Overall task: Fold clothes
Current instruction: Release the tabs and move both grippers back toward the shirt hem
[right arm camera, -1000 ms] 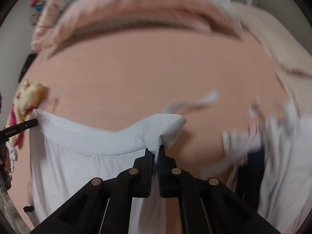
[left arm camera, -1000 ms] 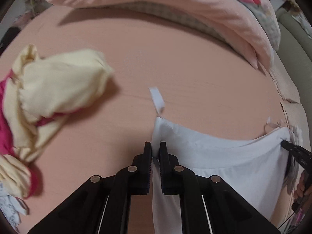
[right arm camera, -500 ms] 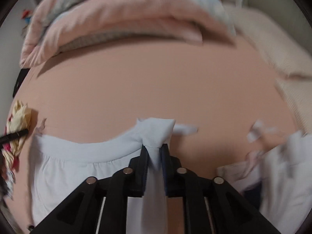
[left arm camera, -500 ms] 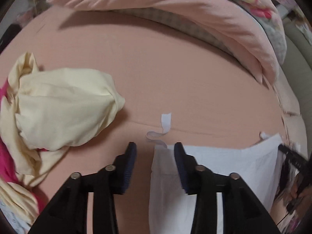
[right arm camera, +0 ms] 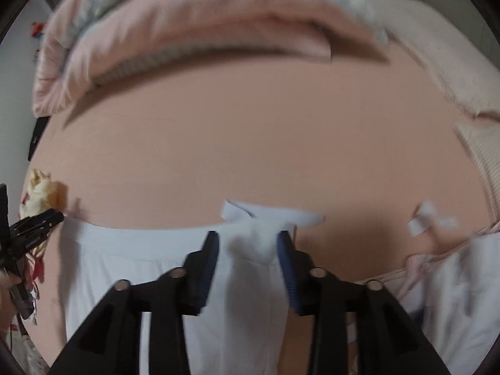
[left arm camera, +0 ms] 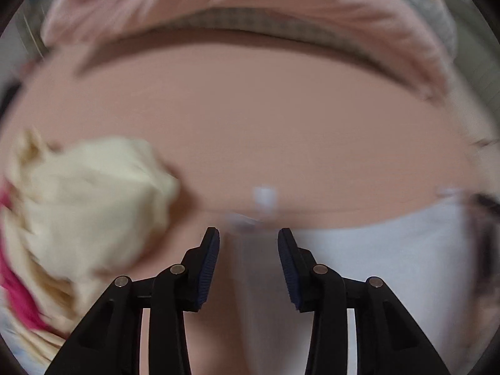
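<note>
White garment (right arm camera: 175,268) lies flat on bed (right arm camera: 250,143), thin and limp; both grippers' fingers (left arm camera: 208,268) (right arm camera: 282,265) parted, empty; pinch its top corners

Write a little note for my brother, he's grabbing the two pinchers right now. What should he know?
Left gripper: open, holding nothing.
Right gripper: open, with a bunched corner of the white garment between its fingers, not clamped.
The white garment lies spread on the pink sheet, top edge straight, its ties loose.
The yellow garment sits crumpled to the left; more clothes wait on the right.
Done: the white garment is laid out.
Left: fold it, then the others.
</note>
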`<state>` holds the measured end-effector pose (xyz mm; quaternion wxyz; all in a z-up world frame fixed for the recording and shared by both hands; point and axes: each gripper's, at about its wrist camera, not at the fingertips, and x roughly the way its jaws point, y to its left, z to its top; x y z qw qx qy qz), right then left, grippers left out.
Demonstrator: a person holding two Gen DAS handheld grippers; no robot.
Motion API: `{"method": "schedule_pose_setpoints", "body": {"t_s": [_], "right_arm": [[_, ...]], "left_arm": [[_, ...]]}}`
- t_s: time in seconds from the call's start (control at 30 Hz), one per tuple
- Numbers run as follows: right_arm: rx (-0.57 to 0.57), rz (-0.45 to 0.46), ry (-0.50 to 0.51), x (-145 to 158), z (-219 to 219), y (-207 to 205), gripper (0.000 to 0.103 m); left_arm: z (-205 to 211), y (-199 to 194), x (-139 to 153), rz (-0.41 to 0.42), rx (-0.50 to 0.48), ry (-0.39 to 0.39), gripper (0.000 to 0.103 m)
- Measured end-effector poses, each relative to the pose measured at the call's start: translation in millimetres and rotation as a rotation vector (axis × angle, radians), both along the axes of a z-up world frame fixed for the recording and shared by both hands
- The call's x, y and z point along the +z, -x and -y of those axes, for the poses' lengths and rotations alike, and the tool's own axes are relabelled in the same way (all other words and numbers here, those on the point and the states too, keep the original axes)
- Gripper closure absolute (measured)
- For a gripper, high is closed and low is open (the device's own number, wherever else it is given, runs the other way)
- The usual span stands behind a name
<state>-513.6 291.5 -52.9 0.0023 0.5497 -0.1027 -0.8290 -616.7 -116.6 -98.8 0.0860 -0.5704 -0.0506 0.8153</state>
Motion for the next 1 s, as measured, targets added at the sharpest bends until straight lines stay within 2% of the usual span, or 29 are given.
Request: {"method": "schedule_pose_setpoints", "body": {"t_s": [0.1, 0.17, 0.2, 0.23, 0.3, 0.33, 0.37, 0.47, 0.5, 0.57, 0.67, 0.8, 0.9, 0.93, 1.0], "right_arm": [[0.019, -0.015, -0.021, 16.4, 10.6, -21.1, 0.061], [0.149, 0.045, 0.016, 0.3, 28.3, -21.3, 0.061], [0.213, 0.075, 0.034, -7.7, 37.1, -21.3, 0.061], [0.272, 0.108, 0.034, -17.8, 46.4, -20.8, 0.061], [0.335, 0.198, -0.103, -50.5, 65.7, -14.3, 0.062], [0.3, 0.207, -0.146, -57.5, 64.3, -10.1, 0.064], [0.23, 0.195, -0.116, -51.7, 58.5, -7.5, 0.064], [0.107, 0.094, 0.03, -11.0, 48.7, -25.7, 0.061], [0.131, 0.071, 0.066, 0.3, 51.5, -40.1, 0.061], [0.187, 0.081, 0.064, 11.5, 62.2, -73.0, 0.061], [0.239, 0.146, 0.079, 4.4, 70.0, -123.0, 0.061], [0.246, 0.211, 0.097, -13.7, 80.5, -180.9, 0.061], [0.228, 0.219, 0.062, -32.4, 79.5, -207.1, 0.061], [0.233, 0.211, 0.039, -34.9, 83.6, -220.4, 0.061], [0.253, 0.188, -0.037, -38.7, 95.0, -240.0, 0.061]], "left_arm": [[-10.1, -26.8, 4.3, 0.03, -0.084, -0.042, 0.067], [-20.5, -42.0, -9.2, 0.084, -0.163, -0.074, 0.067], [-29.2, -45.6, -19.9, 0.112, -0.197, -0.041, 0.067], [-36.1, -44.4, -33.0, 0.126, -0.215, 0.042, 0.067], [-40.5, -33.4, -44.4, 0.115, -0.186, 0.151, 0.067], [-38.5, -27.8, -37.0, 0.107, -0.135, 0.13, 0.067], [-37.8, -25.7, -30.7, 0.103, -0.097, 0.108, 0.067], [-54.6, -71.9, -29.7, 0.141, -0.164, 0.046, 0.067], [-60.1, -87.3, -29.4, 0.154, -0.187, 0.025, 0.067], [-71.3, -118.0, -28.7, 0.179, -0.232, -0.016, 0.067], [-88.1, -164.2, -27.6, 0.216, -0.299, -0.079, 0.067], [-110.2, -224.8, -26.5, 0.261, -0.385, -0.158, 0.067], [-122.4, -253.3, -28.6, 0.199, -0.397, -0.142, 0.067], [-123.2, -256.7, -26.3, 0.178, -0.383, -0.134, 0.067], [-115.6, -258.9, -20.6, 0.173, -0.324, -0.168, 0.067]]}}
